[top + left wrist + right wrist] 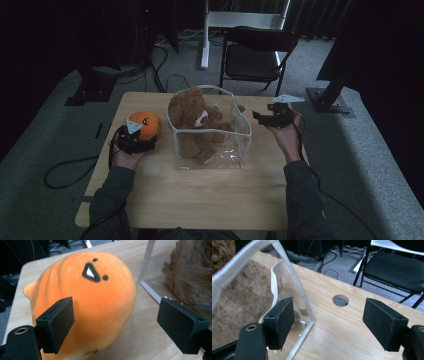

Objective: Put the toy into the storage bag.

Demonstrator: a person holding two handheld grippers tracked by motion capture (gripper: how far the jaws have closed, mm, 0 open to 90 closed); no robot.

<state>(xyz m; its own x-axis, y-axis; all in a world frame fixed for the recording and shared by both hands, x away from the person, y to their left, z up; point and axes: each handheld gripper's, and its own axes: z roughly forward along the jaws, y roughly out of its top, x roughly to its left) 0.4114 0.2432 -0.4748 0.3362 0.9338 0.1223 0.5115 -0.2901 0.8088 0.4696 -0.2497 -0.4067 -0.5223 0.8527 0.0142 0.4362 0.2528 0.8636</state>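
A round orange plush toy [145,125] with a small face lies on the wooden table's [200,192] left side. My left gripper [139,144] stands open around its near side. In the left gripper view the plush [87,297] sits against the left pad, and the right pad is well clear of it; the gripper [116,312] is not squeezing it. A brown teddy bear [192,117] sits inside a clear soft-walled bag [241,122] at the table's middle. My right gripper [261,118] is open beside the bag's right corner [298,287], nothing held [328,312].
A round hole [340,300] pierces the tabletop just beyond the right gripper. A black folding chair [255,55] stands behind the table, with cables on the grey carpet. The table's near half is bare wood.
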